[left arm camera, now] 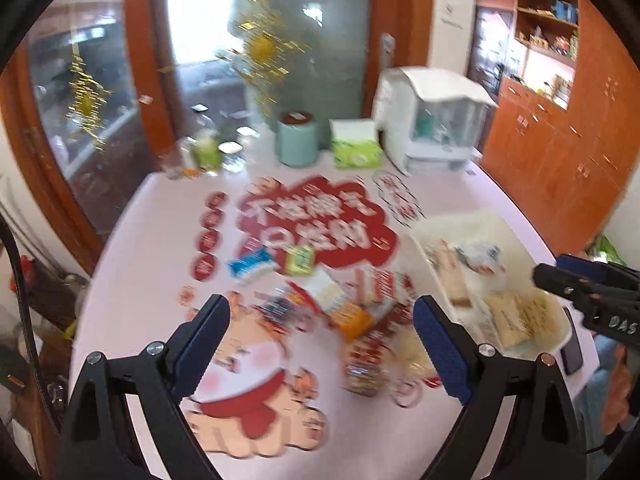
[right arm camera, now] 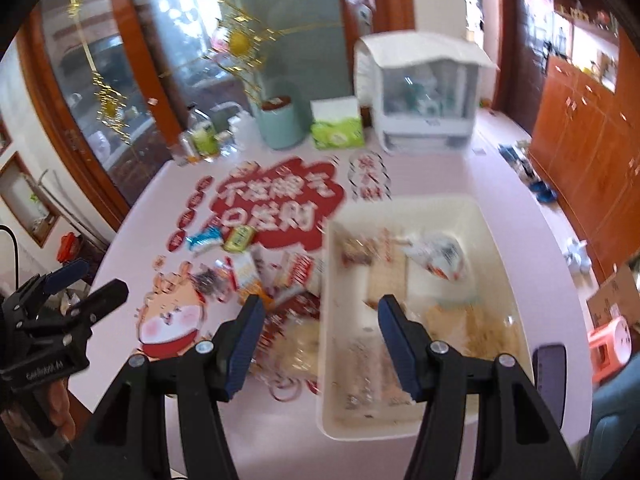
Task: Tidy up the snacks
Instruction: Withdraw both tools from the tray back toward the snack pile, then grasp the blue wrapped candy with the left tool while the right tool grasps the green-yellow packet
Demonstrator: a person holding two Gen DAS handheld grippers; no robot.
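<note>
A pile of snack packets (left arm camera: 344,304) lies on the pink table (left arm camera: 160,208), also in the right wrist view (right arm camera: 256,276). A blue packet (left arm camera: 252,266) and a green packet (left arm camera: 299,260) lie apart behind it. A white bin (right arm camera: 404,428) at the right holds several snacks; it also shows in the left wrist view (left arm camera: 560,332). My left gripper (left arm camera: 320,348) is open and empty above the pile. My right gripper (right arm camera: 320,344) is open and empty over the bin's left wall. Both views are motion-blurred.
At the table's back stand a teal pot (left arm camera: 298,140), a green tissue box (left arm camera: 354,144), a white appliance (left arm camera: 432,120) and bottles (left arm camera: 204,152). Red stickers (left arm camera: 312,220) decorate the table. A dark phone (right arm camera: 550,376) lies right of the bin. Wooden cabinets (left arm camera: 560,152) stand right.
</note>
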